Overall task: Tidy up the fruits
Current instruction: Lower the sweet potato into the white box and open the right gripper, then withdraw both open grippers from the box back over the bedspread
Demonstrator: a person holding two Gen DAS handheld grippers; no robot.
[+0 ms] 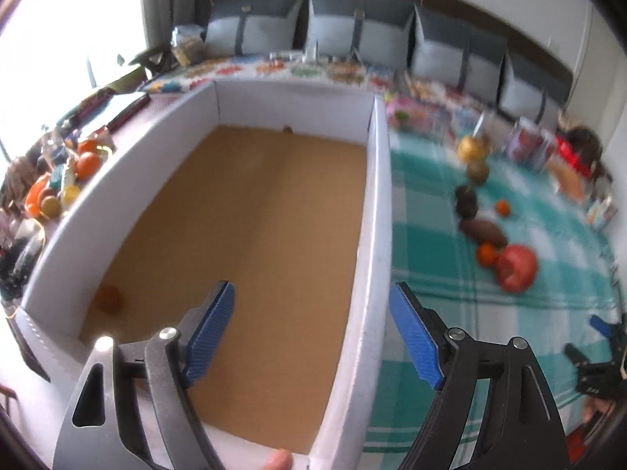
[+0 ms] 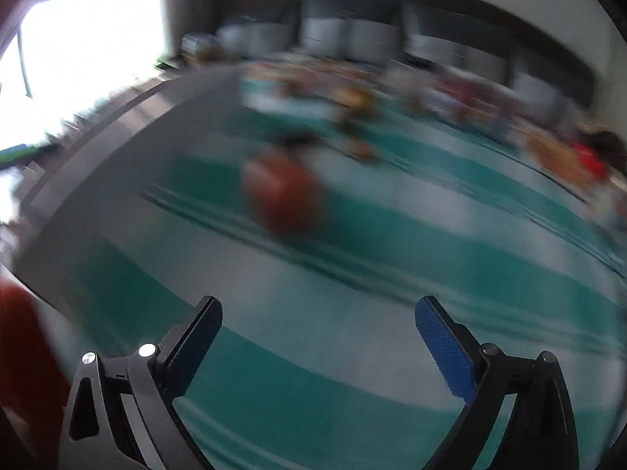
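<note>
One small orange fruit (image 1: 109, 298) lies in the white cardboard box (image 1: 376, 211); the left tool (image 1: 313, 337) hangs wide above it. Right view, blurred: the right tool (image 2: 319, 346) gapes empty near the round red fruit (image 2: 284, 192), likely firm, smooth; grip its middle.

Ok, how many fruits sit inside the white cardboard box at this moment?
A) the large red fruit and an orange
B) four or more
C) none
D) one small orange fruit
D: in the left wrist view only one small orange fruit lies in the white box; the large red fruit sits outside on the checked cloth.
</note>
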